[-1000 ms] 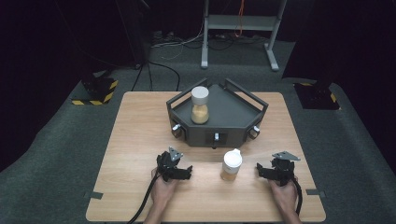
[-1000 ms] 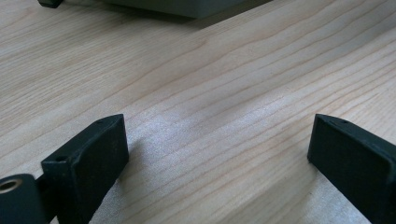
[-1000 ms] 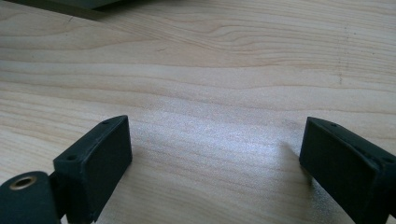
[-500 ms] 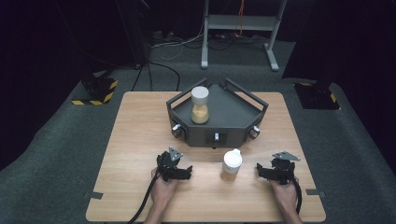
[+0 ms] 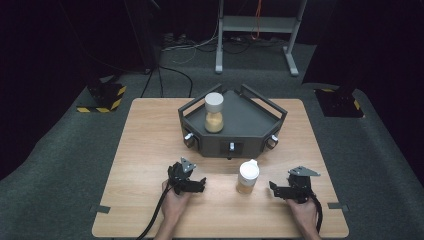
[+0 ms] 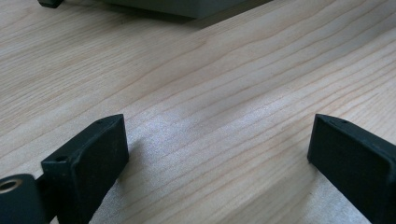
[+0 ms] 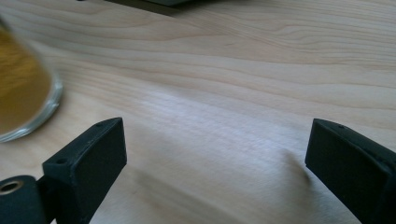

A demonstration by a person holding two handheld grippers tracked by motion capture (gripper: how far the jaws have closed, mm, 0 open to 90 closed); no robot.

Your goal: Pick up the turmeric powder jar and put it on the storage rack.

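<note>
Little differs from a second ago: both hands rest in the same spots near the table's (image 5: 150, 130) front edge, though the right gripper (image 5: 274, 188) has just been opening its jaws further, nothing between them. The left gripper (image 5: 202, 184) also gapes, empty. A white-lidded jar (image 5: 248, 176) of amber contents stands between them, near the front edge. A second, similar jar (image 5: 214, 113) stands in the dark tray (image 5: 250, 120) toward the back edge.
</note>
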